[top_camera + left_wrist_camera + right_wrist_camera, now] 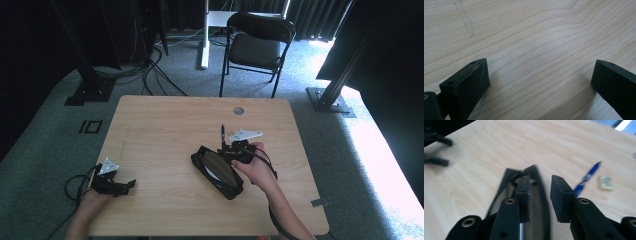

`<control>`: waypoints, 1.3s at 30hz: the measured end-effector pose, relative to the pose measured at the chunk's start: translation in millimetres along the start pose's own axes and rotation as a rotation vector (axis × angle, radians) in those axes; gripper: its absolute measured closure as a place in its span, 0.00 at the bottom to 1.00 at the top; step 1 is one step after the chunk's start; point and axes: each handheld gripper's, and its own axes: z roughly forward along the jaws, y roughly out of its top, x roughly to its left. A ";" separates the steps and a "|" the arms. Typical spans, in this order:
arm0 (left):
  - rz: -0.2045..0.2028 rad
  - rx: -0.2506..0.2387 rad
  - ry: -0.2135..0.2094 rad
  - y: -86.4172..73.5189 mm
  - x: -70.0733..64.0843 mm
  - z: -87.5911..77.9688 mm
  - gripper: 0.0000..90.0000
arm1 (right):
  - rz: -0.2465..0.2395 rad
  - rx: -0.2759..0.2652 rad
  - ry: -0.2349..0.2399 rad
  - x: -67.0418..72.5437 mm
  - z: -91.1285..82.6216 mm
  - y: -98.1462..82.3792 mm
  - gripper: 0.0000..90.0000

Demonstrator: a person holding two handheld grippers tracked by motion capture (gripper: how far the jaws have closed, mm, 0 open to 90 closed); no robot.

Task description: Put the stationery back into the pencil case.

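Black and soft-sided, the open pencil case [217,171] lies at the lower centre of the high view, on the pale wooden table [165,125], and my right gripper [235,150] sits at its upper right end. In the right gripper view, that gripper [540,197] has its jaws partly spread with a narrow gap between them, and the case's rim [541,195] runs up through that gap; I cannot tell whether the jaws touch the fabric yet. A blue pen [587,178] lies on the wood just beyond the case, right of centre, with a small white eraser [607,182] beside it. My left gripper [125,186] rests at the lower left of the high view, well apart from the case, jaws spread wide over bare wood in its own view [540,82]. I judge the step is handling the case's edge. To do it well I should seat one jaw inside the opening and one outside, close squarely on the rim, and avoid dragging the case into the pen.
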 end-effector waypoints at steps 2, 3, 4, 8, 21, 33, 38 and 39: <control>0.000 0.000 0.000 0.0 0.0 0.0 0.02 | 0.004 -0.019 -0.020 -7.6 -0.8 1.6 0.77; 0.000 0.000 -0.001 0.0 0.0 0.0 0.02 | 0.008 -0.021 -0.032 -11.4 -0.1 2.0 0.77; 0.000 0.000 -0.001 0.0 0.0 0.0 0.02 | 0.009 -0.021 -0.050 -15.4 1.3 2.1 0.76; 0.001 0.001 -0.001 0.0 0.1 0.0 0.02 | 0.033 -0.031 -0.088 -32.0 11.1 1.4 0.75; 0.001 0.001 -0.001 0.0 0.0 0.0 0.02 | 0.099 -0.023 -0.152 -83.7 59.2 -5.0 0.72; 0.000 0.001 -0.001 0.0 0.0 0.0 0.02 | 0.168 0.036 -0.202 -112.3 95.7 -10.9 0.70; 0.001 0.001 -0.001 0.0 0.0 0.0 0.02 | 0.194 0.049 -0.209 -118.0 107.1 -16.0 0.69; 0.001 0.001 -0.001 0.0 0.0 0.0 0.02 | 0.198 0.050 -0.212 -119.2 109.1 -16.7 0.69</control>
